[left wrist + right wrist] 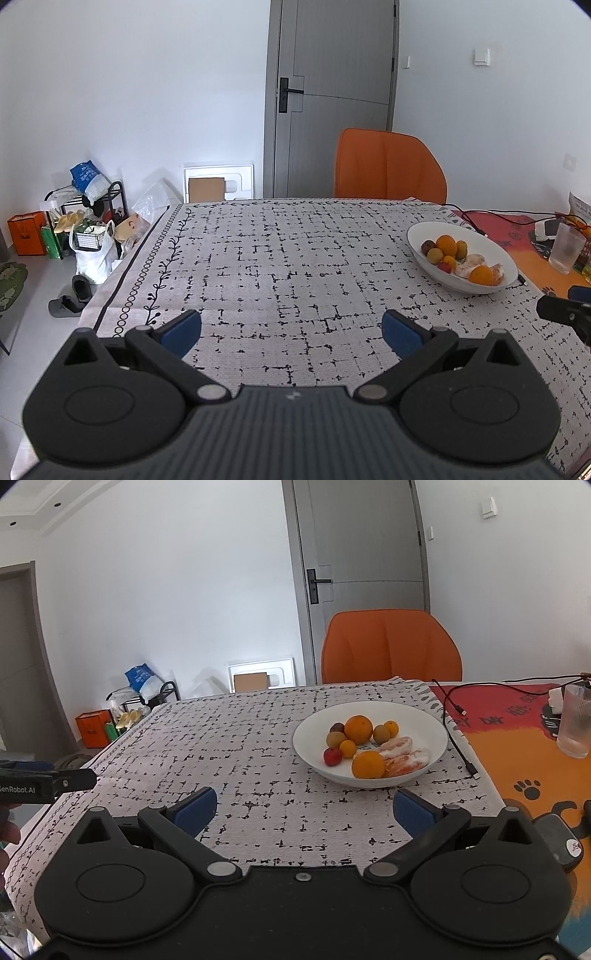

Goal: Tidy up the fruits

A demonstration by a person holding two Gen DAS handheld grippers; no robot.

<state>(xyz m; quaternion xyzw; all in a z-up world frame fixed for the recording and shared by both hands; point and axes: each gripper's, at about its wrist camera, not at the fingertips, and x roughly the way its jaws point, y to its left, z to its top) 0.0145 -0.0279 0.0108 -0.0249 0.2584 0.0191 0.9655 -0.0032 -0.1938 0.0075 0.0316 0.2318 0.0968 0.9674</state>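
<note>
The white bowl (370, 771) is sitting on the right part of the patterned tablecloth (258, 760), and the fruits are lying grouped inside it: a large orange (358, 729) toward the back, a second orange (368, 764) at the near rim, a red fruit (332, 756) to its left, several small yellow-green and dark fruits around them, and peeled citrus segments (406, 755) resting on the right side. A black cable (456, 734) is trailing along the bowl's right edge, lying between it and the orange-and-red mat (524, 746), where a ribbed glass (574, 725) is standing. An orange chair (391, 646) is standing at the far side of the table, in front of a grey door (365, 554). The right gripper (304, 810) is hovering above the cloth just short of the bowl, its jaws spread wide and holding nothing. The left gripper (291, 332) is hanging over the bare middle of the cloth, well apart from the bowl (461, 254), likewise wide open and empty. Bags and shoes (85, 236) are crowding the floor on the left; what the smallest fruits are is hard to make out.
</note>
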